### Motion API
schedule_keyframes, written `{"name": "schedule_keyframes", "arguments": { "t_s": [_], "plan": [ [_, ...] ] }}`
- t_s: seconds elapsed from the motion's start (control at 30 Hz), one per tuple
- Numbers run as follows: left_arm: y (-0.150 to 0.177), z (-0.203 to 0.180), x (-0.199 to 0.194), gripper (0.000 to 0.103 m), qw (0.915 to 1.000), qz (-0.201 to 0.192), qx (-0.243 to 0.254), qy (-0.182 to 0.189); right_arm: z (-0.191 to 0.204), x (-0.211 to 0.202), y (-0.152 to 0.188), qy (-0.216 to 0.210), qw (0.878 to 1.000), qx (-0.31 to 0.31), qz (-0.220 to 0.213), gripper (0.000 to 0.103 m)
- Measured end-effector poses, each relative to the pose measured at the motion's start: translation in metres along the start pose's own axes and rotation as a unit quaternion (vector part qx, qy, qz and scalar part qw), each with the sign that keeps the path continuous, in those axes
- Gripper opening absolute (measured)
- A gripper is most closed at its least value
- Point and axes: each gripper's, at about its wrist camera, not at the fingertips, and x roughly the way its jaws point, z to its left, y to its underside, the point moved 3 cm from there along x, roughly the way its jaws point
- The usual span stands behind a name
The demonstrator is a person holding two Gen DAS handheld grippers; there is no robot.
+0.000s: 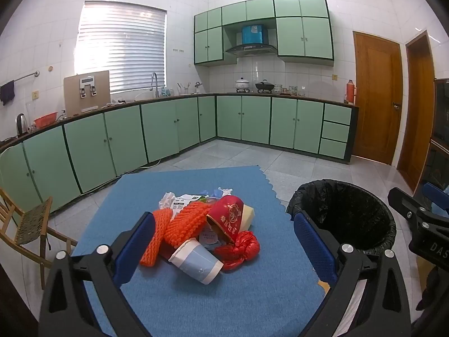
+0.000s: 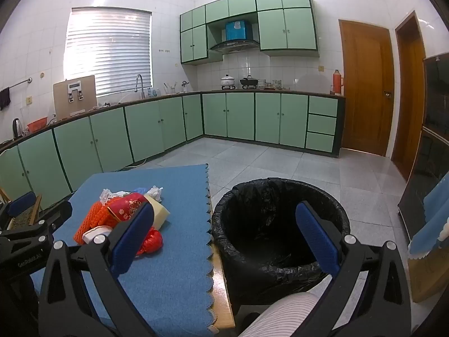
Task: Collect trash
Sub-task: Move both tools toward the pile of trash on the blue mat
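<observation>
Left gripper (image 1: 224, 236): jaws wide apart, empty, above trash pile | Right gripper (image 2: 224, 224): jaws apart, empty, over black-lined round bin (image 2: 280, 224) | Trash: orange foam netting (image 1: 179, 224), blue-white paper cup (image 1: 196, 264), red knotted plastic bag (image 1: 241, 248) heaped on blue-matted bench (image 1: 196, 303), bin just beside.

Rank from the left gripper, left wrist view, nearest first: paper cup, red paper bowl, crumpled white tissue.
From the left gripper:
1. paper cup, on its side at the pile's near edge.
2. red paper bowl, tipped, mid-pile.
3. crumpled white tissue, at the pile's far side.
</observation>
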Motion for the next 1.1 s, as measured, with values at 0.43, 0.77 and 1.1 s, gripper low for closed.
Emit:
{"name": "schedule_keyframes", "arguments": {
  "t_s": [0.43, 0.77, 1.1],
  "plan": [
    [0.000, 0.000, 0.000, 0.097, 1.0000, 0.002, -0.001, 0.001, -0.001, 0.001, 0.001, 0.001, 1.000, 0.002, 0.003, 0.098],
    [0.003, 0.004, 0.004, 0.097, 1.0000, 0.005, -0.005, -0.001, 0.001, 0.009, 0.002, -0.001, 1.000, 0.006, 0.008, 0.098],
    [0.003, 0.065, 0.039, 0.097, 0.9959, 0.006, -0.032, -0.085, 0.029, 0.048, 0.006, -0.032, 0.999, -0.004, 0.026, 0.098]
  ]
}}
